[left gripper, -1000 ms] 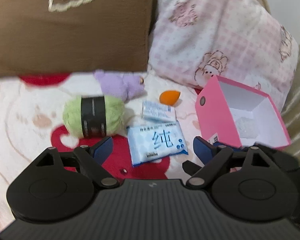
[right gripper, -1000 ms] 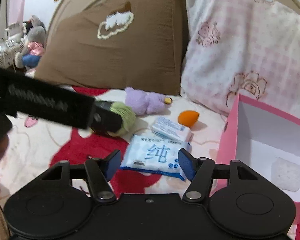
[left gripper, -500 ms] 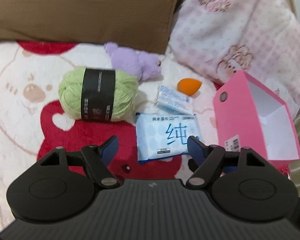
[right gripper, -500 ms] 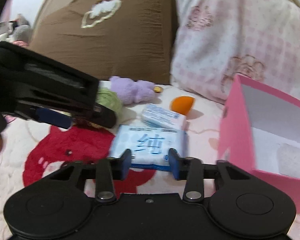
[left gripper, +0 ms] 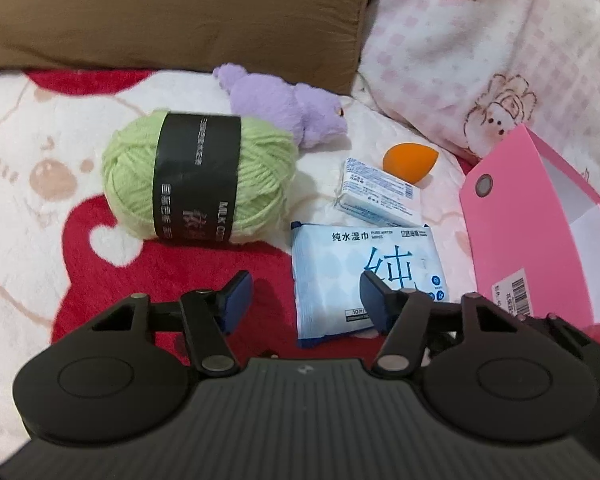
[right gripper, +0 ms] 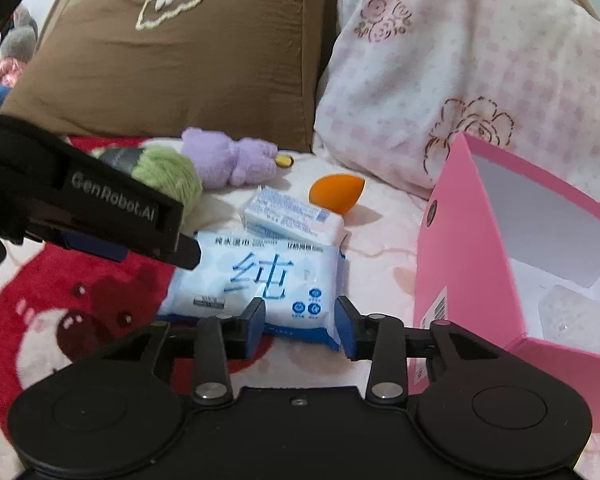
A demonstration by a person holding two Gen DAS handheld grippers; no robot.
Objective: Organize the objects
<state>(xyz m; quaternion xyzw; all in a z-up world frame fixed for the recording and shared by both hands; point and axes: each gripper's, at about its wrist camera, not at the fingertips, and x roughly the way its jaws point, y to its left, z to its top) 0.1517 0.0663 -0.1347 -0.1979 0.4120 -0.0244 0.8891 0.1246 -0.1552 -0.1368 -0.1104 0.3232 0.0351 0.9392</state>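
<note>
Both grippers hovered low over the wet-wipes pack (right gripper: 260,276), neither grasping it.
The left gripper (left gripper: 306,294) was closing on nothing and the right gripper (right gripper: 300,320) reopening slightly, empty; at lower centre of the frame they could collide or crumple the pack.

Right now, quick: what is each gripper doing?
Left gripper: jaws closing, gripping nothing.
Right gripper: jaws opening, corner of the wipes between them, not visibly pinched.
</note>
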